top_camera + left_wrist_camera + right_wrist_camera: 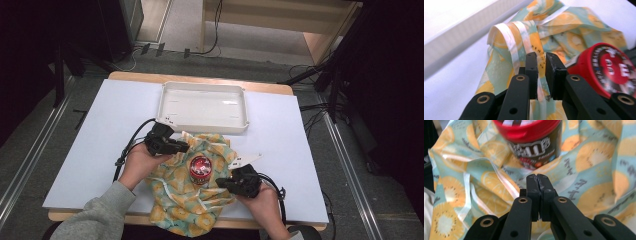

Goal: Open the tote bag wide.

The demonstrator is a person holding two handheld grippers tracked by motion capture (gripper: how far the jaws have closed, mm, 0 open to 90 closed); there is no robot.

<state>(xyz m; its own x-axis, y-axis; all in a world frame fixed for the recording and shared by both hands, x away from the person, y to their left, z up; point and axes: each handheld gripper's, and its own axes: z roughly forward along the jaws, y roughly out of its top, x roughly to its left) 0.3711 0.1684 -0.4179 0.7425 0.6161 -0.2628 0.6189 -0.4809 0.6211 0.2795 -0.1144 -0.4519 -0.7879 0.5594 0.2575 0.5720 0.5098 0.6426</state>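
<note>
Soft fruit-print bag (192, 197) around a candy jar (200, 170), one tool on each side of it on the desk (100, 130).

The bag is thin, limp and a bit slick, I judge; it folds wherever I pull, so the white ribbon handle (510, 41) and the hemmed rim are the places to take. The jar looks light but rigid, and could tip over if the cloth drags. My left tool (541, 62) comes in from the far left, jaws narrowed around the ribbon with a slit left, so I count it not yet clamped. My right tool (539, 185) points up at the jar from the near right, jaws pressed together; whether cloth is pinched there I cannot tell. A white tray (202, 106) sits beyond.
</note>
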